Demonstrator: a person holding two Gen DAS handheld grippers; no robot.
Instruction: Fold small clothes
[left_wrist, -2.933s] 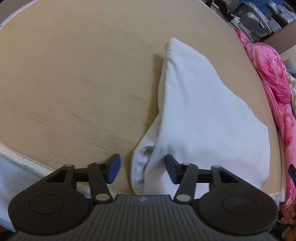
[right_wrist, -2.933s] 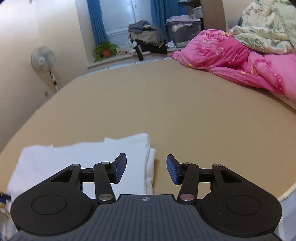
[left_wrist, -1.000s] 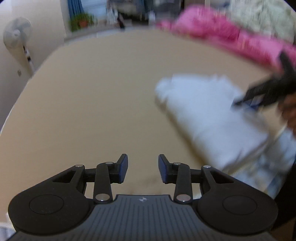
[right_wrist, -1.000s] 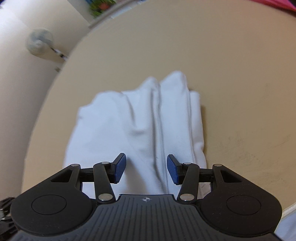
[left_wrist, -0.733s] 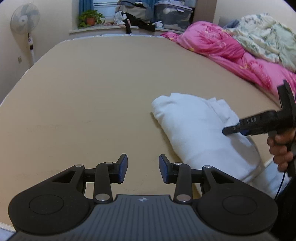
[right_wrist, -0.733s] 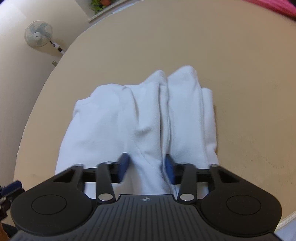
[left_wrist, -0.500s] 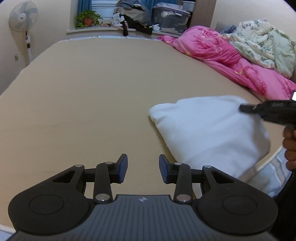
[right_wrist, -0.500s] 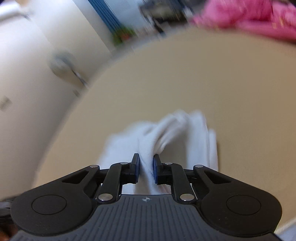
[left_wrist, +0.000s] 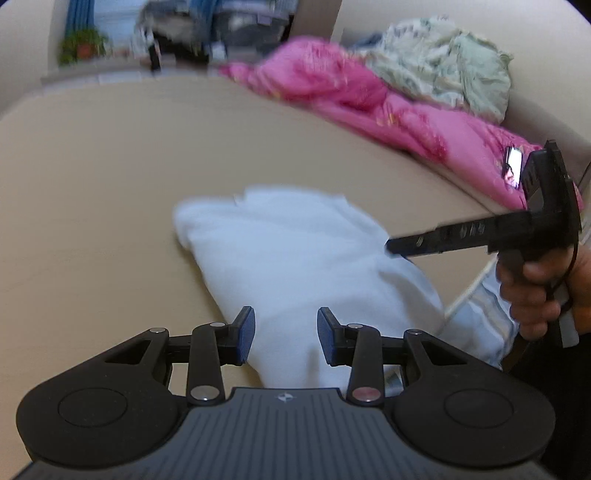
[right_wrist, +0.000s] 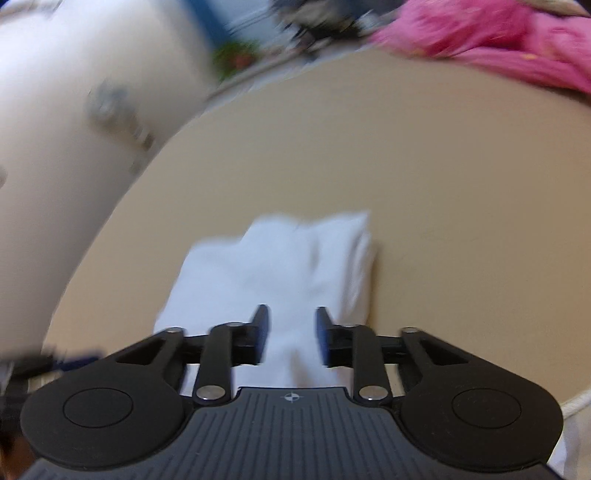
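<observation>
Grippers over a folded white garment near the bed's front edge.

The left gripper (left_wrist: 282, 334) has its jaws spread, nothing between the pads, with the near end of the white garment (left_wrist: 291, 258) just beyond them. The right gripper (right_wrist: 290, 334) also has its jaws parted, with cloth in the gap but not pinched; from the left view it reaches in over the garment's right side, held in the person's hand (left_wrist: 535, 291). The garment lies as a thick, lumpy bundle on the tan bed (left_wrist: 110, 166), close to its front edge, with a pink quilt (left_wrist: 369, 99) well beyond. Both views are blurred. The risk, as I judge it: a pinch that catches only the top layer would drag the bundle open, or pull it off the near edge.
</observation>
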